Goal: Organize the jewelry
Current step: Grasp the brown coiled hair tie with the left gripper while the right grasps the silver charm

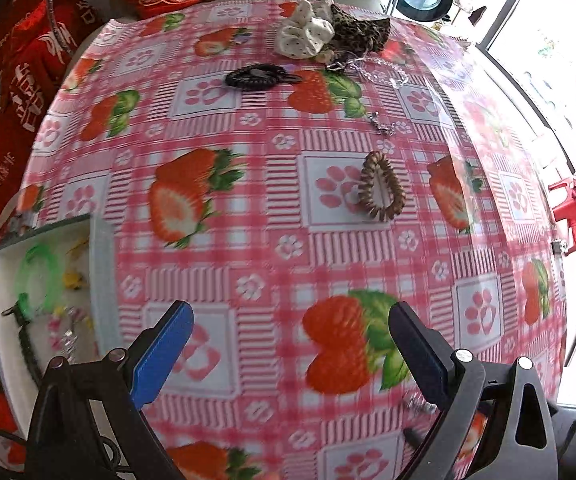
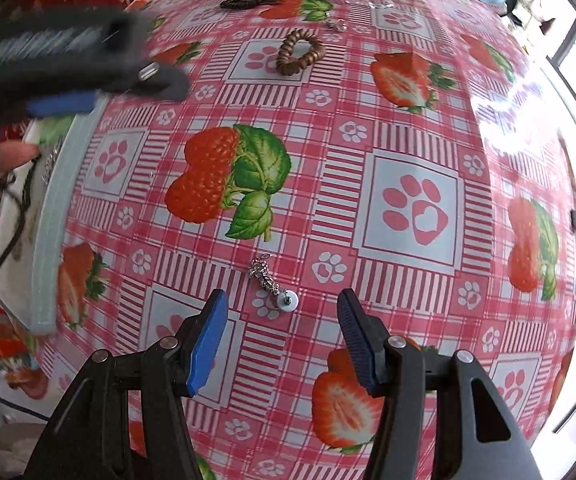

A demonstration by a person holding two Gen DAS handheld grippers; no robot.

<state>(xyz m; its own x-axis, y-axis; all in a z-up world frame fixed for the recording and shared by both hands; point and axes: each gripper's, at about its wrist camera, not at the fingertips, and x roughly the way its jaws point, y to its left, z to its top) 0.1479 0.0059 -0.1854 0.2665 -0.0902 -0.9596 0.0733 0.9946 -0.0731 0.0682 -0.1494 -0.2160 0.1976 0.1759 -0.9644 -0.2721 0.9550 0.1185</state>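
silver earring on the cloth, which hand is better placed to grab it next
Right. The right gripper has its jaws open just short of the silver earring. The left gripper, open too, faces bare tablecloth beside the tray.

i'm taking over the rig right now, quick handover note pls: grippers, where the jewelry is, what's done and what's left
Left gripper: open, empty, above bare tablecloth beside the tray.
Right gripper: open, empty, fingers either side of the small silver earring, not gripping.
Done: green bangle and several small pieces lie in the tray.
Left: the earring, brown coil hair tie, black hair tie, silver chain, small silver charm, scrunchies at the far edge.
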